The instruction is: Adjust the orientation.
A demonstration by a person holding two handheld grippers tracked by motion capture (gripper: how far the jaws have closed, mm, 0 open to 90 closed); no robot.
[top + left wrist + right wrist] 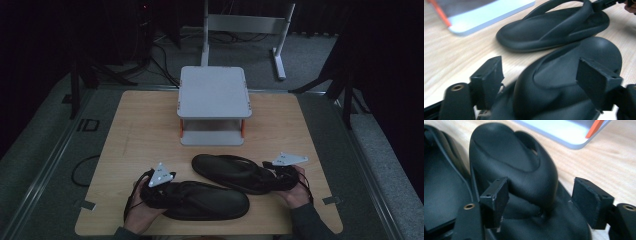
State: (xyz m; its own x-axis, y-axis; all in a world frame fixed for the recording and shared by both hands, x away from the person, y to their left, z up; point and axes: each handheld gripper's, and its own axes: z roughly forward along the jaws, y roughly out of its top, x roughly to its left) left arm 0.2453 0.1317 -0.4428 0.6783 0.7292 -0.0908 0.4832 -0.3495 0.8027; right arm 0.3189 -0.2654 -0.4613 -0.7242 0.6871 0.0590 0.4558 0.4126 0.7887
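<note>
Two black flip-flop sandals lie side by side near the front of the wooden table. The near sandal has my left gripper at its left end. In the left gripper view the jaws of that gripper stand wide apart around the sandal's strap, with space on both sides. The far sandal has my right gripper at its right end. In the right gripper view that gripper is open astride the far sandal's strap, and its right pad is clear of it.
A grey two-tier stand with orange posts sits at the back centre of the table, just beyond the sandals; its base lies close to the far sandal. Cables and a white frame are on the floor behind.
</note>
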